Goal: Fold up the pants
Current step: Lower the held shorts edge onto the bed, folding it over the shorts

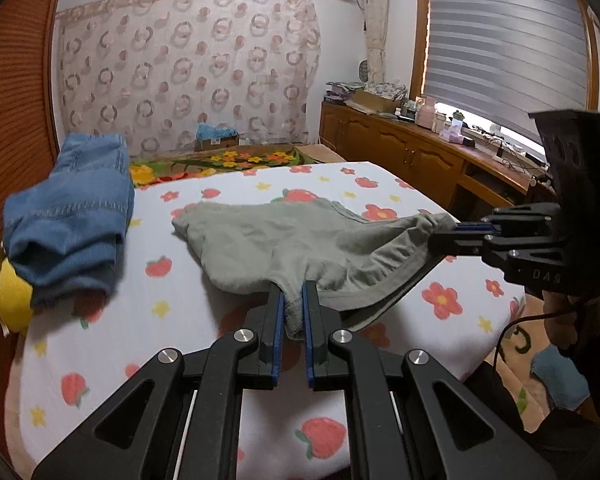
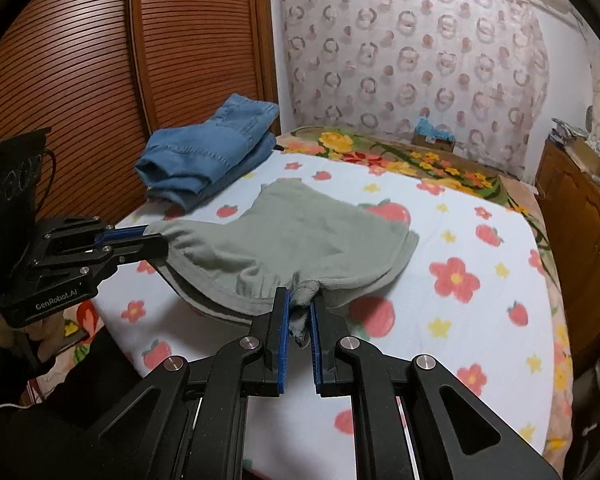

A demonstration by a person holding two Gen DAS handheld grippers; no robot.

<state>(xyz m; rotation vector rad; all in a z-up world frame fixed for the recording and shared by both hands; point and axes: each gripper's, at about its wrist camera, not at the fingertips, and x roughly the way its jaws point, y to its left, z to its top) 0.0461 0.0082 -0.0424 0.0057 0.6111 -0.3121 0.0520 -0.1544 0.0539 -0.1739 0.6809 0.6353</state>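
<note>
Grey-green pants (image 1: 296,240) lie folded on the flowered bed sheet (image 1: 148,320), their near edge lifted off it. My left gripper (image 1: 292,292) is shut on a bunched corner of the pants at the near edge. My right gripper (image 1: 440,240) is shut on the other near corner, to the right. In the right wrist view the pants (image 2: 300,232) hang between my right gripper (image 2: 302,300), shut on a bunch of cloth, and my left gripper (image 2: 156,242) at the left.
Folded blue jeans (image 1: 72,216) lie at the bed's far left by a slatted wooden wardrobe (image 2: 100,80), over something yellow (image 1: 12,300). A wooden cabinet (image 1: 420,156) with clutter stands to the right under the window. A flowered blanket (image 1: 220,160) covers the far end.
</note>
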